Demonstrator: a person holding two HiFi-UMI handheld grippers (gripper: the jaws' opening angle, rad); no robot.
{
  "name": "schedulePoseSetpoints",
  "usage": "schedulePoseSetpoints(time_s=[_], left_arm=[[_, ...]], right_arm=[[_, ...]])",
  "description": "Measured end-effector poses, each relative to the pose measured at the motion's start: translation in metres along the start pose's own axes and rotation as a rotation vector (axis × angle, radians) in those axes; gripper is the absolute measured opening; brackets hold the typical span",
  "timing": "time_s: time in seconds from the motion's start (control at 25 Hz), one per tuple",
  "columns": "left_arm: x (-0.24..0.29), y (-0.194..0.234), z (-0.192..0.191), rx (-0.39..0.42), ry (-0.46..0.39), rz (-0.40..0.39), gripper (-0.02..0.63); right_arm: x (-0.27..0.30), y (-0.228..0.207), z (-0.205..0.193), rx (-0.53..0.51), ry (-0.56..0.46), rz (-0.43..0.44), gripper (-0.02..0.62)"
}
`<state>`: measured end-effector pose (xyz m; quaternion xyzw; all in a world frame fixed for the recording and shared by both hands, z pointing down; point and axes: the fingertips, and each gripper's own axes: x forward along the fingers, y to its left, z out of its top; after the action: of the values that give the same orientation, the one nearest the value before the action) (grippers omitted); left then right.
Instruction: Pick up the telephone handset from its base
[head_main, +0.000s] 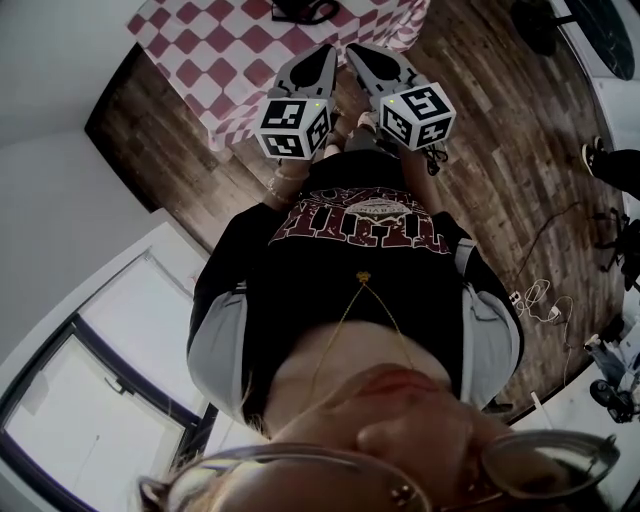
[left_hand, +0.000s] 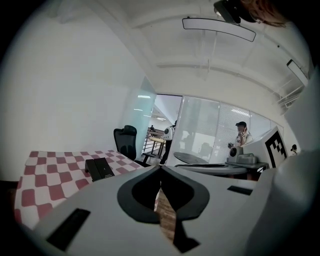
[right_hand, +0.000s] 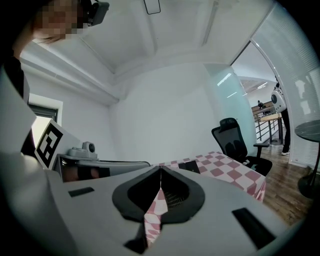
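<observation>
A black telephone (left_hand: 99, 168) sits on the table with the red-and-white checked cloth (left_hand: 47, 172), ahead and to the left in the left gripper view. In the right gripper view the telephone (right_hand: 189, 166) is a small dark box just beyond the jaws. In the head view only its dark edge (head_main: 300, 10) shows at the top. I cannot make out handset from base. My left gripper (head_main: 325, 52) and right gripper (head_main: 355, 50) are held side by side short of the table, both pointing at it. The left gripper (left_hand: 161, 167) and the right gripper (right_hand: 160, 167) each have their tips together with nothing between.
A black office chair (left_hand: 127, 141) stands behind the table, and a round dark table (left_hand: 192, 159) is off to the right. A person (left_hand: 242, 134) stands farther back by the glass wall. Cables (head_main: 540, 300) lie on the wooden floor (head_main: 500, 150) to my right.
</observation>
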<state>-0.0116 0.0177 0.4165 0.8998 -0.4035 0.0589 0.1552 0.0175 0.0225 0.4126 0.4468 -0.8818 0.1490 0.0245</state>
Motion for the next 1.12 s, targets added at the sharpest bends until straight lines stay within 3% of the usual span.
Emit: schedulePoseSetpoints(time_s=[1.12], left_arm=[[0.093,0.029,0.044,-0.012,-0.042,0.193,0.011]], right_arm=[[0.054,-0.086,0.045,-0.048,0.045,0.204,0.020]])
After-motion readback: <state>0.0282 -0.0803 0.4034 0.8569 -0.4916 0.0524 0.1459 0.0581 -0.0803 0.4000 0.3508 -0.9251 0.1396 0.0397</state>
